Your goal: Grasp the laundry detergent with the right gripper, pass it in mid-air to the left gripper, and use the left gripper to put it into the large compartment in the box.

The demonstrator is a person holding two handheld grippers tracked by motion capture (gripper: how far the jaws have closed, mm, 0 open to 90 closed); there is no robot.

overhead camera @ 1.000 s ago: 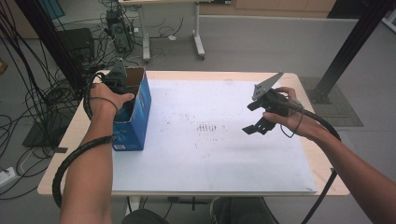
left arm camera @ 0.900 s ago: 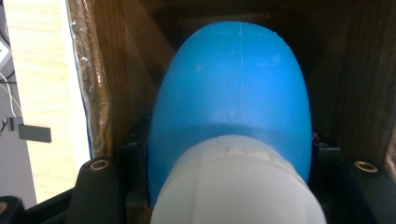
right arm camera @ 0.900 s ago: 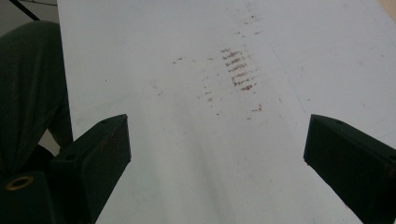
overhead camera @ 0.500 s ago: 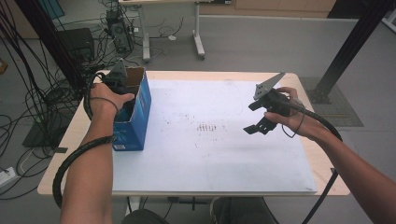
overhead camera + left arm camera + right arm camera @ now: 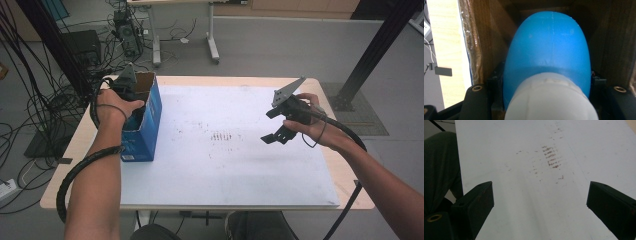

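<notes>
Bottle (image 5: 547, 50) between left hand-held gripper (image 5: 546, 87) jaws

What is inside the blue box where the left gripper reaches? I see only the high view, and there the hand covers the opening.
Observer: The left gripper view shows a rounded blue object with a whitish end nearest the camera. It lies between the brown cardboard walls of the box.
Operator: Does the left gripper hold it?
Observer: The blue object sits between the jaws but hides them, so I cannot confirm contact.
Operator: Does the right gripper carry something?
Observer: No. In the right gripper view its jaws stand wide apart with nothing between them, above the white sheet and its brownish marks.
</notes>
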